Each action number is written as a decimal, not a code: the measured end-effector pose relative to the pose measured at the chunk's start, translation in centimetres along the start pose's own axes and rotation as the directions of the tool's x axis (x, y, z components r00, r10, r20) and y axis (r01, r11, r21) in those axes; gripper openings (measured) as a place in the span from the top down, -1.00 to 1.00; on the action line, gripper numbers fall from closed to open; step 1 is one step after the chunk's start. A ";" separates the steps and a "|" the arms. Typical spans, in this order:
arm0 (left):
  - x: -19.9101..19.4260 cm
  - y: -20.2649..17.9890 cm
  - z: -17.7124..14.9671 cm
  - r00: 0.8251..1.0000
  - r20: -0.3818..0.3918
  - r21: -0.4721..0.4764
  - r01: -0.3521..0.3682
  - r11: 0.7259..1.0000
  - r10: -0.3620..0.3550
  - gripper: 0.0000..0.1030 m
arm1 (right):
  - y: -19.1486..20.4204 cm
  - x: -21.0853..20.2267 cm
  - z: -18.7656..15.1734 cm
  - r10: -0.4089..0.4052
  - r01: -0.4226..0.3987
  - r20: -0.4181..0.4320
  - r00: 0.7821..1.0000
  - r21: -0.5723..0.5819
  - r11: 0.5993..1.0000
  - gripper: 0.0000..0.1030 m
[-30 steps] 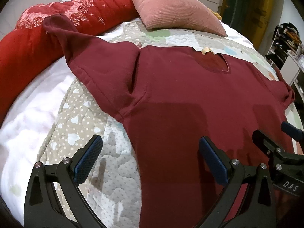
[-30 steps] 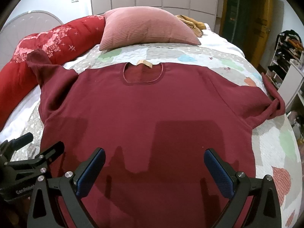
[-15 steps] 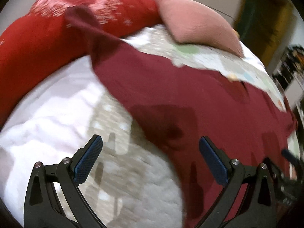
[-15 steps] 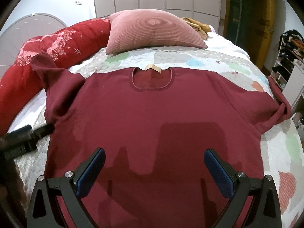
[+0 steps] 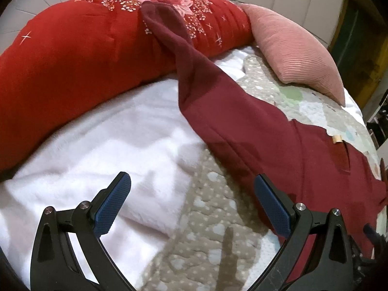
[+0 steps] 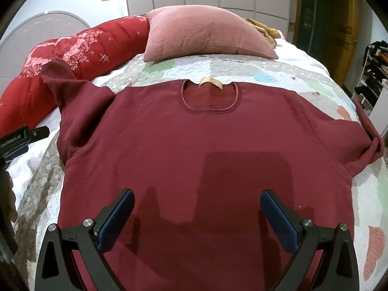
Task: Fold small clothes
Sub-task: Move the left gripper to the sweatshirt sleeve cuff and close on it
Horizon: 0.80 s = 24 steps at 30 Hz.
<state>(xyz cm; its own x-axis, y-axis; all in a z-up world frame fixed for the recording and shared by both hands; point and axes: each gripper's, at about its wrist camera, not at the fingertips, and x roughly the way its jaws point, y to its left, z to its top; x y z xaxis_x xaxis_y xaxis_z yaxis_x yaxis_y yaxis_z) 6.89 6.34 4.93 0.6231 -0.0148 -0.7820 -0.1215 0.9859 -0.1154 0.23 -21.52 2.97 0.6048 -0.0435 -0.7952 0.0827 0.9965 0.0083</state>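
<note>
**Inspector:** Currently, the maroon sweatshirt [image 6: 194,150] lies face up and spread flat on the patchwork quilt [image 6: 278,72], filling the centre of the right wrist view, neckline toward the pink cushion [image 6: 206,36] at upper centre. Condition of the sleeves?

**Assistant:** One sleeve [image 5: 184,55] runs from the middle of the left wrist view to upper centre, its cuff resting on the red floral bolster [image 5: 72,55]. The other sleeve [image 6: 363,140] is bunched at the right edge of the right wrist view, near the bed's edge.

**Inspector:** And the tongs?

**Assistant:** The left gripper [image 5: 191,208] has its jaws wide apart, holding nothing, above white bedding [image 5: 97,145] and quilt at lower centre, short of the sleeve. The right gripper [image 6: 197,220] is likewise spread and empty, over the lower body of the garment.

**Inspector:** Assessment: no fold is made yet. The step in hand appears to be taking up the sleeve on the bolster.

**Assistant:** Recommended method?

**Inspector:** Close the left gripper on the sleeve near the cuff, taking both layers, lift it off the bolster and lay it across the chest without dragging the body out of square. The right gripper could press the body to keep it flat. Risk: a single-layer pinch would twist the sleeve.
</note>
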 end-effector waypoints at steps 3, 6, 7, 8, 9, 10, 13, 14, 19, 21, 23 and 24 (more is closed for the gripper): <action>0.2 0.2 0.0 1.000 -0.001 -0.001 -0.003 1.000 0.003 -0.98 | 0.3 0.2 0.1 0.007 -0.007 0.006 1.000 0.007 1.000 -1.00; 0.7 0.1 0.0 1.000 -0.007 0.014 -0.017 1.000 0.017 -0.98 | 0.8 0.3 0.2 0.020 -0.020 0.002 1.000 -0.005 1.000 -1.00; 1.0 0.1 0.1 1.000 -0.010 0.017 -0.019 1.000 0.020 -0.98 | 1.0 0.4 0.2 0.017 -0.017 0.002 1.000 -0.014 1.000 -1.00; 1.3 0.2 0.2 1.000 -0.011 0.017 -0.021 1.000 0.022 -0.98 | 1.2 0.5 0.2 0.014 -0.014 0.002 1.000 -0.021 1.000 -1.00; 1.5 0.4 0.4 1.000 -0.011 0.013 -0.022 1.000 0.022 -0.98 | 1.4 0.6 0.2 0.014 -0.014 0.001 1.000 -0.026 1.000 -1.00; 1.7 0.6 0.6 1.000 -0.012 0.006 -0.023 1.000 0.023 -0.98 | 1.4 0.7 0.1 0.016 -0.016 -0.001 1.000 -0.027 1.000 -1.00; 2.5 1.5 2.0 0.999 -0.010 -0.036 -0.041 0.999 0.040 -0.98 | 1.4 1.2 0.0 0.024 -0.024 -0.012 1.000 -0.024 0.999 -1.00; 2.8 1.7 2.8 0.999 -0.005 -0.044 -0.046 0.998 0.046 -0.98 | 1.4 1.4 0.0 0.026 -0.026 -0.017 1.000 -0.023 0.999 -1.00; 4.3 1.6 5.6 0.995 0.015 -0.025 -0.094 0.995 0.094 -0.98 | 1.7 1.5 0.0 0.045 -0.045 -0.016 0.999 -0.033 0.998 -1.00; 5.1 1.7 6.6 0.996 0.020 -0.028 -0.091 0.995 0.091 -0.98 | 1.9 1.5 0.0 0.047 -0.048 -0.017 0.999 -0.043 0.998 -1.00; 5.7 2.0 7.4 0.996 0.032 -0.050 -0.080 0.996 0.082 -0.91 | 2.0 1.5 0.0 0.051 -0.052 -0.016 0.999 -0.046 0.998 -1.00; 6.1 2.1 7.8 0.997 0.034 -0.064 -0.072 0.995 0.074 -0.88 | 2.0 1.5 0.0 0.053 -0.054 -0.015 0.998 -0.045 0.998 -1.00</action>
<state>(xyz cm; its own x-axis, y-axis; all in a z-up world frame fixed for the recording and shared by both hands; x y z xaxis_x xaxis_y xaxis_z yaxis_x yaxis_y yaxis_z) 16.42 9.62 4.68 0.6384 0.0643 -0.7670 -0.2152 0.9717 -0.0976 1.34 -19.63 1.77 0.5960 0.0107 -0.8029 0.0140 0.9996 0.0237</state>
